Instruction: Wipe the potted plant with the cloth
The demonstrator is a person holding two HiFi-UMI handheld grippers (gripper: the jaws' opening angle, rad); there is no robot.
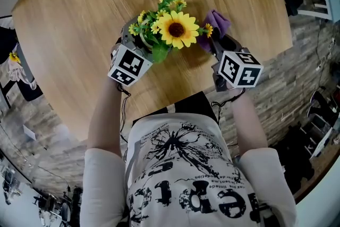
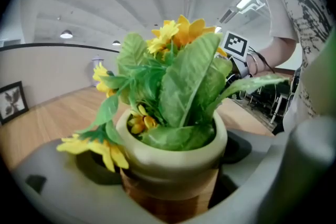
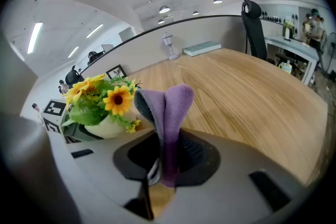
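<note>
A potted plant (image 1: 167, 26) with yellow sunflowers and green leaves stands near the round table's front edge. Its pale green pot (image 2: 173, 157) fills the left gripper view, held between the jaws of my left gripper (image 1: 139, 40), which is shut on it. The pot (image 3: 102, 127) also shows at the left of the right gripper view. My right gripper (image 1: 212, 40) is shut on a purple cloth (image 3: 168, 113), folded and sticking up between its jaws. That cloth (image 1: 215, 23) sits just right of the flowers, close to them; I cannot tell if it touches.
The round wooden table (image 1: 79, 18) stretches away behind the plant. A framed picture (image 3: 115, 71), a small lamp (image 3: 169, 44) and a book (image 3: 202, 48) stand at its far rim. An office chair (image 3: 253, 29) is beyond the table. Brick-pattern floor (image 1: 297, 82) surrounds it.
</note>
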